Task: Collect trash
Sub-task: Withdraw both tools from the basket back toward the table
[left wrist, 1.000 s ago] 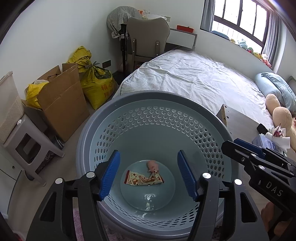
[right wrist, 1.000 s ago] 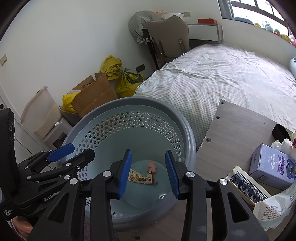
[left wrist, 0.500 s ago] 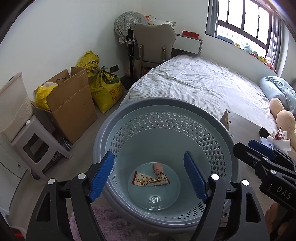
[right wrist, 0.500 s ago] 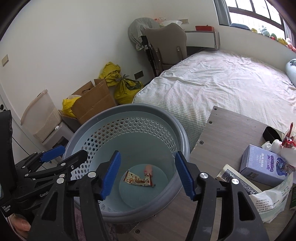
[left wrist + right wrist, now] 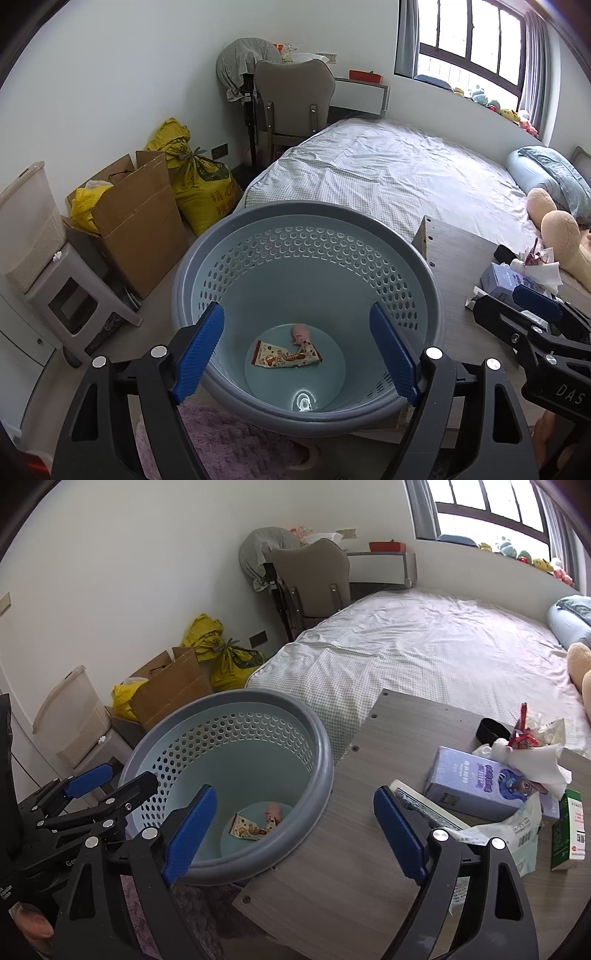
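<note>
A grey-blue perforated basket (image 5: 306, 208) (image 5: 325, 760) stands on the floor beside a low wooden table (image 5: 332, 849). In its bottom lie a snack wrapper (image 5: 284, 356) (image 5: 247, 829) and a small pink piece (image 5: 300, 332) (image 5: 273, 810). My left gripper (image 5: 295, 310) hovers above the basket's near rim, jaws opening, nothing between them. My right gripper (image 5: 294, 791) hangs over the seam of basket and table, jaws also opening and empty. On the table lie a crumpled tissue (image 5: 539, 760), a red wrapper (image 5: 521, 731) and a plastic bag (image 5: 517, 827).
A purple box (image 5: 480, 786), a green carton (image 5: 570, 830) and a book (image 5: 417, 805) also sit on the table. A cardboard box (image 5: 140, 221), yellow sacks (image 5: 199, 184) and a stool (image 5: 74, 302) line the left wall. The bed (image 5: 388, 173) lies behind; a purple rug (image 5: 221, 443) is below.
Both grippers drew back and up from the basket. The right jaws went from nearly closed to wide, the left widened slightly. The right view swung toward the table.
</note>
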The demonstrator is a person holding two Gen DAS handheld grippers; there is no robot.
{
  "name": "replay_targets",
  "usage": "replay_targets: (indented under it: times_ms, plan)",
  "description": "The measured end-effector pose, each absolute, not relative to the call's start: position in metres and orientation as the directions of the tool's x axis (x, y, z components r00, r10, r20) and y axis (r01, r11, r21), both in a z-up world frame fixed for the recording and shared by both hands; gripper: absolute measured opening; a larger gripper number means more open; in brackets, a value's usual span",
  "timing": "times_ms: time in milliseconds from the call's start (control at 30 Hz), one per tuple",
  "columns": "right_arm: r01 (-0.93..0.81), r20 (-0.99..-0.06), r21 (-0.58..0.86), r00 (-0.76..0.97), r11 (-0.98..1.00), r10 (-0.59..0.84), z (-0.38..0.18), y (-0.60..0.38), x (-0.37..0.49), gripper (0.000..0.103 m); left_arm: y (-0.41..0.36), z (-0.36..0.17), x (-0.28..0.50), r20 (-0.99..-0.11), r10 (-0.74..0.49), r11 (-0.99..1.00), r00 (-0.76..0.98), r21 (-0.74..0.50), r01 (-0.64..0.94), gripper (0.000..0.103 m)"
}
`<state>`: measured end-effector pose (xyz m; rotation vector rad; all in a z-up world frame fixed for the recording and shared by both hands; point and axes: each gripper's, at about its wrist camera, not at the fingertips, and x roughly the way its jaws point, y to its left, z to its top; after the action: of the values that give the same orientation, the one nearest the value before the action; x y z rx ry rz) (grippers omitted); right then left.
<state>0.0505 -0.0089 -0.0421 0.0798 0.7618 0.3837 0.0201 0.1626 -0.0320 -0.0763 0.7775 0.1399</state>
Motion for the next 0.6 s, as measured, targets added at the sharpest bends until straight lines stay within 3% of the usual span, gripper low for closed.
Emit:
replay_targets:
  times_ms: [600]
  plan:
    - [-0.077, -0.664, 0.185, 0.725, 0.980, 0.183, -0.041, -0.124, 0.004, 0.095, 0.085, -0.020, 0.013, -0.694, -0.028, 1.000, 0.719, -0.029, 0.010, 0.079]
